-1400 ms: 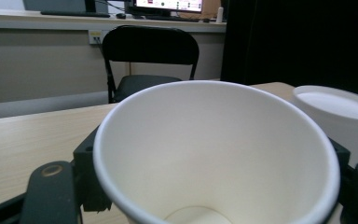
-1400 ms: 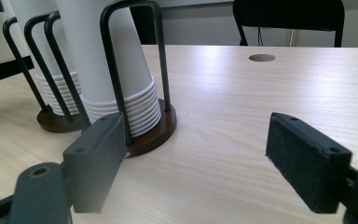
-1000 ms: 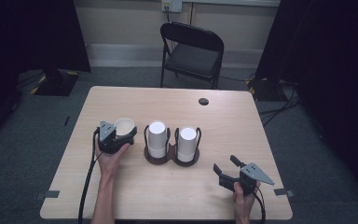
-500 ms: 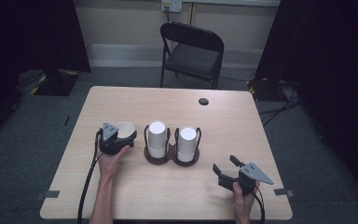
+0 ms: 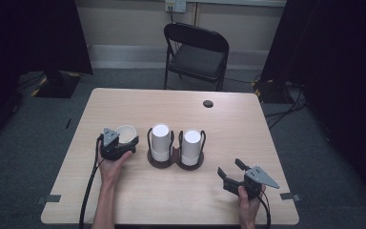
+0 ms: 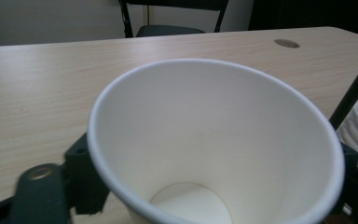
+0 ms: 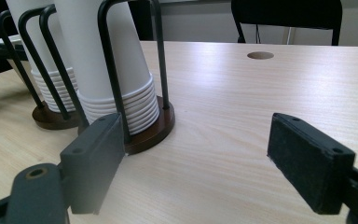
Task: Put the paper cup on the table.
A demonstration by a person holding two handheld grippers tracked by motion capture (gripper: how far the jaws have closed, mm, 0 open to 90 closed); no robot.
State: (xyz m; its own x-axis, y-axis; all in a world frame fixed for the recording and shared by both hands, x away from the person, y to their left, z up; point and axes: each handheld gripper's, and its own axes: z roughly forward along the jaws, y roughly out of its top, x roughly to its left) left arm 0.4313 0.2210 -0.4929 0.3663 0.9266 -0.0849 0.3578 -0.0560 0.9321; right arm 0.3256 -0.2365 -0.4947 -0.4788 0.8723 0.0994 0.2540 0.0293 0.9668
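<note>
Standing upright on the wooden table [image 5: 124, 200], the white paper cup [image 5: 126, 134] sits between the left gripper [image 5: 124, 143] jaws, which have just been opening, beside the cup holder [image 5: 175, 161]; the right gripper [image 5: 231, 172] rests spread wide, holding nothing

Table [image 5: 171, 200] before me: light wood top, round grommet hole [image 5: 208, 103] near far edge, toward right. Cup holder [image 5: 174, 162] at table centre: dark round bases, black wire uprights. Two stacks of white cups, mouth down, in holder: left stack [image 5: 160, 141], right stack [image 5: 191, 146], just beside each other. Black folding chair [image 5: 198, 53] beyond far edge, on grey carpet. Wall outlet [image 5: 175, 5] above chair. Dark curtains at both sides. Tape marks [image 5: 47, 199] on floor at near corners.
</note>
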